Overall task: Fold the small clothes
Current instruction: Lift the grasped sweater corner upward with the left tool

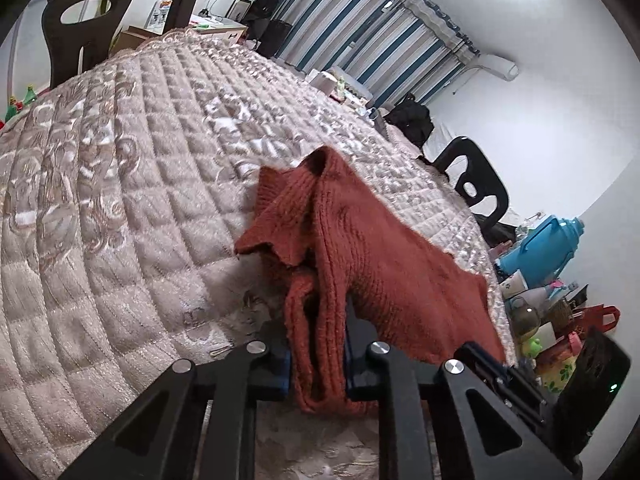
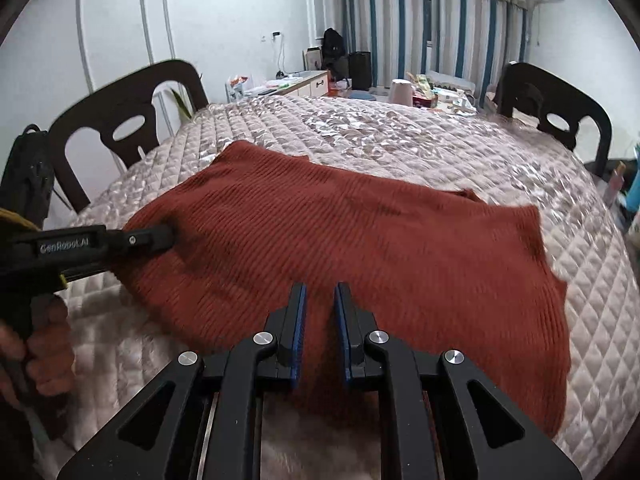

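While your left claw (image 1: 318, 364) pinches the sweater (image 2: 340, 240) edge and your right claw (image 2: 320, 336) grips it too, lift and fold it over the bench (image 2: 440, 140).

The left gripper (image 2: 160, 236) is showing a matte black body with white "GenRobot.AI" lettering and a small screw near its tip. The right gripper (image 2: 320, 320) is showing black angular linkages, round silver pivot screws and blue finger pads (image 2: 299, 328). An olive-yellow sleeve cuff (image 2: 16, 218) is covering the wrist above the bare-skinned left hand (image 2: 44, 356).
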Tool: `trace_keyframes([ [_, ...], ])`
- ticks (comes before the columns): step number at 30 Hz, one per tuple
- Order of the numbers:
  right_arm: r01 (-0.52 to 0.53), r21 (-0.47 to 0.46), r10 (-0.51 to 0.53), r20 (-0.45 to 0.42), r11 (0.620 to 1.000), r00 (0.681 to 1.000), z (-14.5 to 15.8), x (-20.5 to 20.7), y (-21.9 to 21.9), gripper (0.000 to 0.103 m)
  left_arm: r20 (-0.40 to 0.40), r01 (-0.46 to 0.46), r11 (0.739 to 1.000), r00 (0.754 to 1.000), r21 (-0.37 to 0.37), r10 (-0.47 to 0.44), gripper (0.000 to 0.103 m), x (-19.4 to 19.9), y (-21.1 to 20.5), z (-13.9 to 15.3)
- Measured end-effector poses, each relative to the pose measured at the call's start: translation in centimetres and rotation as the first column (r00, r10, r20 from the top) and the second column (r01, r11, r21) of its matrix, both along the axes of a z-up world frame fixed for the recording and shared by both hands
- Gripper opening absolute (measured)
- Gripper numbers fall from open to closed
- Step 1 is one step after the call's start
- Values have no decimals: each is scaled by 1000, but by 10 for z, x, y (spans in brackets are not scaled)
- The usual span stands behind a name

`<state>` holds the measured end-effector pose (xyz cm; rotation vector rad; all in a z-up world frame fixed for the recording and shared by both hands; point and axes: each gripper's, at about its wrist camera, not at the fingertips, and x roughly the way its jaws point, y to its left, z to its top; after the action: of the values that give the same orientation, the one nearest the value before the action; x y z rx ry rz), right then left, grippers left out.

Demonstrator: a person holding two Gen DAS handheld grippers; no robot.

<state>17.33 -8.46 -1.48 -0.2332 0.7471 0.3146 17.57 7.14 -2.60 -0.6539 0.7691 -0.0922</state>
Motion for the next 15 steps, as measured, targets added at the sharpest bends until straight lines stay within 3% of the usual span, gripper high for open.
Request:
trace_keyframes([
  [8,82,142,-83,6,987,997,16,-16,-46,14,88,62,998,994,6,-62,18,4,-17,45],
  [15,191,249,-202,19,950,979,32,-44,-103,14,161,202,975,963,90,-214,18,25,-82,86],
])
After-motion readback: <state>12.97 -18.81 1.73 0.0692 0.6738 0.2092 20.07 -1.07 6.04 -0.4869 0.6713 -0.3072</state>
